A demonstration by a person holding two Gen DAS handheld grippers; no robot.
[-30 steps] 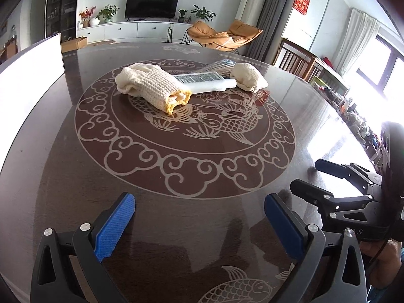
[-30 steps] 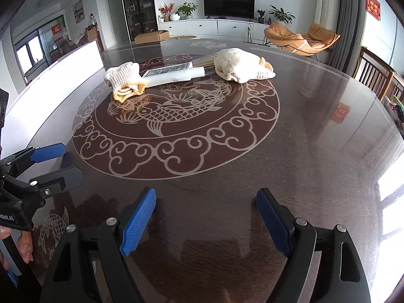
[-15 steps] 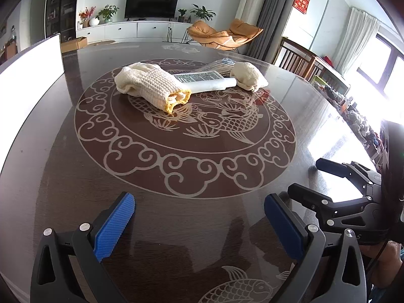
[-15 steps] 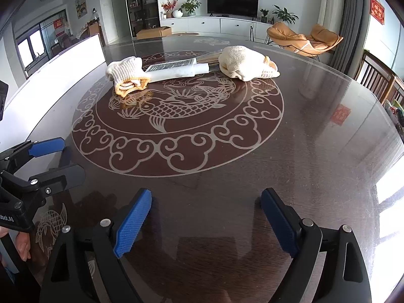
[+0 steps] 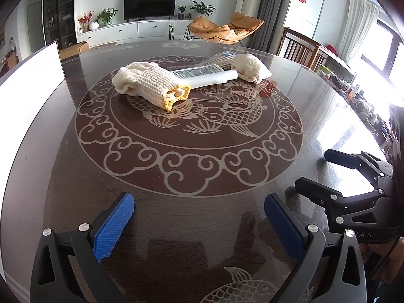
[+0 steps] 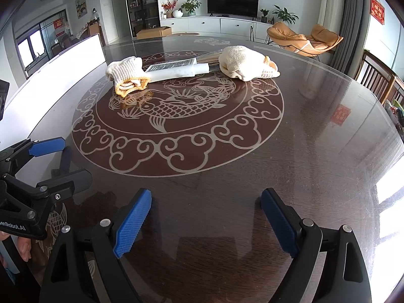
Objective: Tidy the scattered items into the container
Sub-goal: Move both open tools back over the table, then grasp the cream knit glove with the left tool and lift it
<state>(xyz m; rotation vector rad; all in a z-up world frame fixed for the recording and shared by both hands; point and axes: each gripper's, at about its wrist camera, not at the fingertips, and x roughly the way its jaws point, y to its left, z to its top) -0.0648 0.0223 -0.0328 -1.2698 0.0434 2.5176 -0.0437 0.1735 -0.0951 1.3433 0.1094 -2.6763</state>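
Note:
A rolled cream glove with a yellow cuff (image 5: 151,85) (image 6: 126,75) lies on the dark round table beside a white tube with a printed label (image 5: 204,75) (image 6: 174,70). A second cream glove bundle (image 5: 250,68) (image 6: 245,63) lies to the right, with a clear packet of sticks (image 5: 222,58) (image 6: 209,56) behind it. A white container (image 5: 27,80) (image 6: 68,60) stands at the table's left edge. My left gripper (image 5: 199,222) and right gripper (image 6: 207,217) are open and empty, near the front edge, far from the items.
The table (image 5: 202,176) carries a fish and cloud pattern. Wooden chairs (image 5: 300,48) stand at the right edge. A TV cabinet and an orange lounge chair (image 5: 222,29) are far behind. Each gripper shows at the side of the other's view.
Both grippers have drifted slightly forward over the table. The items have not moved, and both grippers stay open.

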